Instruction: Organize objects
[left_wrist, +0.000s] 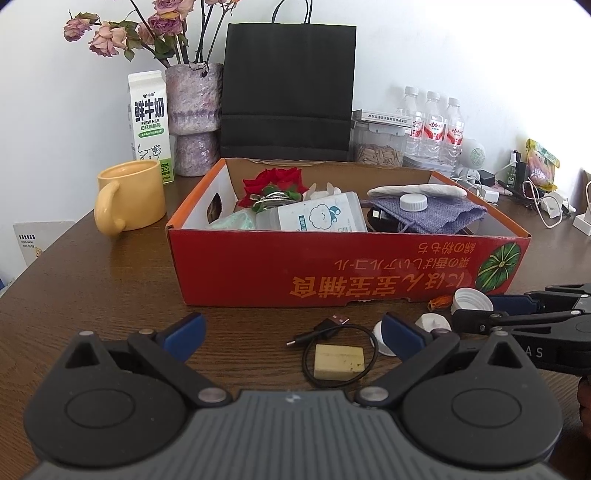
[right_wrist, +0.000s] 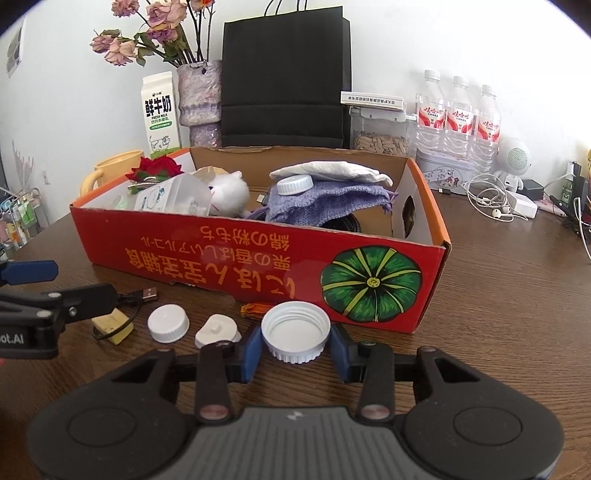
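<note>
A red cardboard box (left_wrist: 332, 269) (right_wrist: 229, 254) holds a bottle, a purple pouch, a white cap and a red flower. In front of it on the wooden table lie a black USB cable (left_wrist: 332, 325), a yellow block (left_wrist: 339, 362) (right_wrist: 110, 325), a closed white cap (right_wrist: 168, 323), a small white plug-like piece (right_wrist: 216, 328) and an orange wrapper (right_wrist: 251, 309). My right gripper (right_wrist: 295, 350) (left_wrist: 476, 308) is shut on a wide, open-side-up white cap (right_wrist: 295, 330) (left_wrist: 471, 300) resting on the table, with its blue pads on either side of it. My left gripper (left_wrist: 293, 332) (right_wrist: 74, 284) stands open above the cable and block.
Behind the box stand a yellow mug (left_wrist: 129, 199), a milk carton (left_wrist: 149, 118), a vase of dried roses (left_wrist: 194, 118), a black paper bag (left_wrist: 288, 88), a seed jar (left_wrist: 378, 144) and three water bottles (left_wrist: 432, 125). Earphones and chargers (right_wrist: 495, 206) lie at the right.
</note>
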